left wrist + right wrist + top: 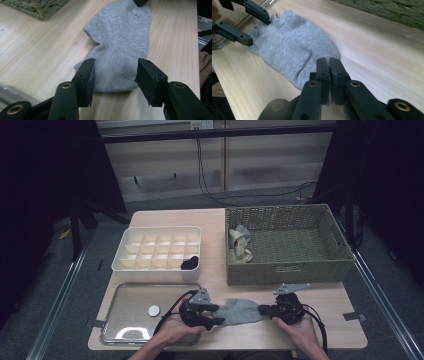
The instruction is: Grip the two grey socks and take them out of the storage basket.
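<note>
Grey knitted cotton sock [241, 311] is lying flat on the wooden counter [215, 245], between both tools: left hand-held gripper [216, 314] at its nine o'clock, jaws spread astride one end; right hand-held gripper [262, 309] at three o'clock, pinching the opposite edge.

Looks like a lab recording bay, not a home. My left gripper [210, 315] works a lone wooden table [215, 220] on grey carpet; ahead of it, past the wicker basket [290, 245], black curtains close in both sides, cables [210, 190] hang down a bare panel wall, metal rails [60, 305] flank the floor.
</note>
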Demonstrator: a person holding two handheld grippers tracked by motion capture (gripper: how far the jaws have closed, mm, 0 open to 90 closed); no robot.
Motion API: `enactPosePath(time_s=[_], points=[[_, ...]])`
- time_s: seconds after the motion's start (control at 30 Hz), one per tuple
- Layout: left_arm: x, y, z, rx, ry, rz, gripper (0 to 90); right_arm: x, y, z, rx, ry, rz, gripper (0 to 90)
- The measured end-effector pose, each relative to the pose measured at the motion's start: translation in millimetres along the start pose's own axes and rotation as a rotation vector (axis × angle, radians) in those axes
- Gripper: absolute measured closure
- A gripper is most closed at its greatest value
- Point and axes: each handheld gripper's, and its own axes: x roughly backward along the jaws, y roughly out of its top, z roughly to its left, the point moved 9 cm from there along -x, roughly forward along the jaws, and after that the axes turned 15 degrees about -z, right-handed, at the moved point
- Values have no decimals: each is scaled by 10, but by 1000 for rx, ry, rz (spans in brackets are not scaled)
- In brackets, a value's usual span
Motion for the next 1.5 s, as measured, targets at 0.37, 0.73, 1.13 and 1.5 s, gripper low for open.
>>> enactPosePath(time_s=[0.37, 0.73, 1.13, 1.5], points=[[-51, 110, -6, 81, -13, -29, 362, 75, 11, -85, -38, -16, -30, 711], [282, 188, 193, 117, 62, -76, 271, 53, 179, 8, -35, -16, -79, 581], [615, 174, 307, 125, 121, -110, 255, -177, 250, 357, 0, 67, -44, 567], [831, 32, 348, 128, 166, -126, 230, -402, 260, 652, 49, 148, -4, 665]])
